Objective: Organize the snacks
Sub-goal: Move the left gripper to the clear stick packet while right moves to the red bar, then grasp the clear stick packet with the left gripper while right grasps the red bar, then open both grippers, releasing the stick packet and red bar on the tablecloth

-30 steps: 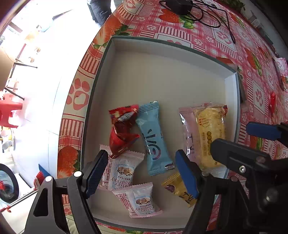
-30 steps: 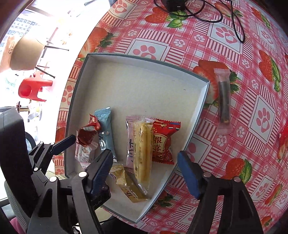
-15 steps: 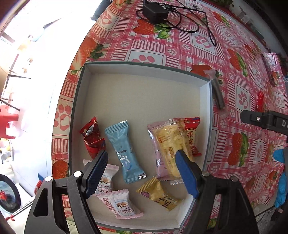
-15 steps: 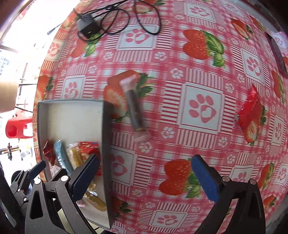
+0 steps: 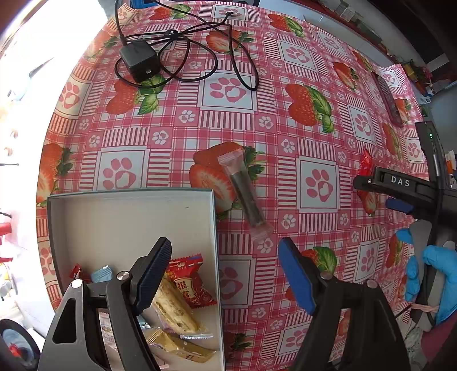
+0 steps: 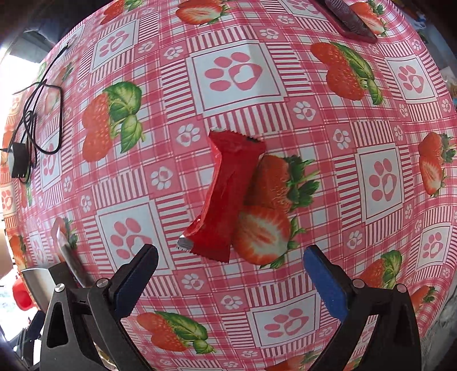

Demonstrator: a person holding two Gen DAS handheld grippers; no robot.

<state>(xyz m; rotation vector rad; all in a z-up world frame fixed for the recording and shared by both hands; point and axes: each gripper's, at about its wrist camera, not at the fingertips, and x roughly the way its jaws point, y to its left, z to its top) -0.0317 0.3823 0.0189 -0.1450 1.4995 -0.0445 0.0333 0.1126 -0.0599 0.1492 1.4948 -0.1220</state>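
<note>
A grey box (image 5: pixel 214 228) at the lower left of the left wrist view holds several wrapped snacks, among them a red packet (image 5: pixel 190 282) and a yellow bar (image 5: pixel 174 308). A clear-wrapped dark stick (image 5: pixel 244 194) lies on the tablecloth just right of the box. My left gripper (image 5: pixel 225 256) is open and empty, straddling the box's right wall. In the right wrist view a long red packet (image 6: pixel 228 194) lies on the cloth. My right gripper (image 6: pixel 231 256) hangs wide open just in front of it, touching nothing. The right gripper's body (image 5: pixel 400 188) partly hides that red packet (image 5: pixel 365 165).
A black charger (image 5: pixel 140 61) with looped cable lies at the far side of the strawberry tablecloth (image 5: pixel 285 71). A dark red flat object (image 6: pixel 351 20) rests at the far right. A blue-gloved hand (image 5: pixel 437 274) holds the right gripper. The box's corner (image 6: pixel 34 274) shows at the lower left.
Both grippers have moved right, away from the box's snacks. The left now straddles the box's right wall. The right has swung over to the red packet, rolled, and opened its jaws wider.
</note>
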